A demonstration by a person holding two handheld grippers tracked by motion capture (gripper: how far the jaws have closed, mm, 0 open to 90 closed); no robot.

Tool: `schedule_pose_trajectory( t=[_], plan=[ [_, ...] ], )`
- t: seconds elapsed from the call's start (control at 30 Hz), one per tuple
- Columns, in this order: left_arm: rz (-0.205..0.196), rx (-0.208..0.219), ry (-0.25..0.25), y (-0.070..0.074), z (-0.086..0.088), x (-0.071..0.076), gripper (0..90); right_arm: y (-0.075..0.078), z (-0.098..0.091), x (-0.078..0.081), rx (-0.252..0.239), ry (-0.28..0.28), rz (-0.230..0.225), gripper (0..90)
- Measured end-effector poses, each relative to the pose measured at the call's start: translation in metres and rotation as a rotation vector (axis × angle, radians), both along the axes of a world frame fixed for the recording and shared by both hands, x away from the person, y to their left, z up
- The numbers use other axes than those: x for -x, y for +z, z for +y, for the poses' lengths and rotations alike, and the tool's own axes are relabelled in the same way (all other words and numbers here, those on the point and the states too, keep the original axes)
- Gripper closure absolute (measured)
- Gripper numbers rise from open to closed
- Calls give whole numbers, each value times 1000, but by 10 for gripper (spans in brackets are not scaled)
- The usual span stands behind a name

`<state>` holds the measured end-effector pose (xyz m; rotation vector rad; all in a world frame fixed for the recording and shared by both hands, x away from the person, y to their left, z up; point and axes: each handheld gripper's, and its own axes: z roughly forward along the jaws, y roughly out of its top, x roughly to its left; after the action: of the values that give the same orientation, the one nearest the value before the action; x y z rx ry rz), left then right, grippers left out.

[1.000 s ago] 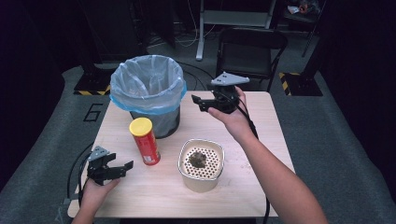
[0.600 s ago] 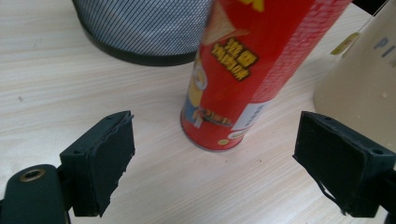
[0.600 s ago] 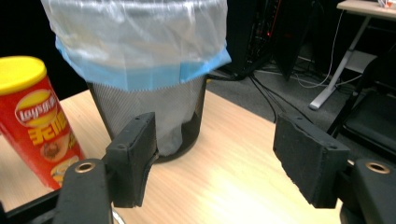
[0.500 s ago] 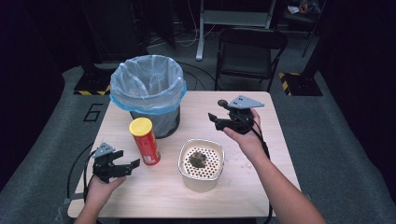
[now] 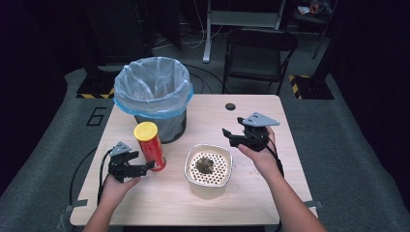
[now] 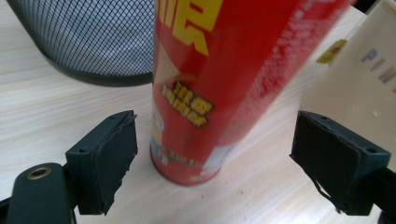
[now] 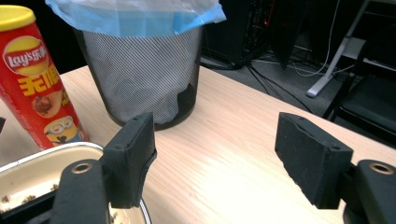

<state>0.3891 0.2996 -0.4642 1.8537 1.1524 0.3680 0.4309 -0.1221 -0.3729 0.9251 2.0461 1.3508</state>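
Observation:
A red crisp can (image 5: 149,145) with a yellow lid stands upright on the wooden table (image 5: 159,203). My left gripper (image 5: 145,160) is at its lower part from the left. In the left gripper view the can (image 6: 210,70) stands between the jaws of this gripper (image 6: 219,151), with a gap on each side. The jaws have just been closing a little and stay open, not touching it. My right gripper (image 5: 231,131) hovers open and without a load just right of the white perforated container (image 5: 191,169). The right gripper (image 7: 215,154) faces the can (image 7: 37,84).
A black mesh bin (image 5: 153,96) with a blue liner stands at the back left, right behind the can. The white container holds a brown clump (image 5: 205,164). A small hole (image 5: 230,106) lies in the tabletop. A black chair (image 5: 258,53) stands beyond the table.
My right hand came down and toward me, from near the bin to beside the white container. My left gripper slid right until its jaws flank the can.

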Motion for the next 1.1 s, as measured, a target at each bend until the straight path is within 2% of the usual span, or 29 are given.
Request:
schedule_pose_trajectory(
  t=[0.2, 0.23, 0.4, 0.53, 0.7, 0.73, 0.8, 0.97, 1.1],
  plan=[
    [13, -10, -14, -2, -10, -10, 161, -15, -11, 3, -3, -29, 30, 269],
    [12, -12, -13, -2, -12, -11, 161, -22, -16, 4, -7, -45, 31, 269],
    [-23, -9, 2, -4, -16, -11, 162, -36, -29, 4, -39, -80, 67, 269],
    [-16, -28, 10, -6, -17, -13, 166, -42, -38, 8, -65, -100, 70, 269],
    [-48, -23, 35, -8, -19, -17, 165, -51, -43, 9, -53, -114, 83, 269],
    [-45, -7, 46, -8, -21, -17, 166, -51, -44, 9, -48, -112, 82, 269],
    [-55, -5, 52, -9, -22, -18, 166, -53, -44, 9, -46, -113, 86, 269],
    [-65, -6, 48, -11, -25, -22, 190, -58, -47, 10, -29, -120, 88, 269],
    [-77, -24, 48, -11, -27, -21, 200, -62, -50, 11, -24, -125, 96, 269]
  ],
)
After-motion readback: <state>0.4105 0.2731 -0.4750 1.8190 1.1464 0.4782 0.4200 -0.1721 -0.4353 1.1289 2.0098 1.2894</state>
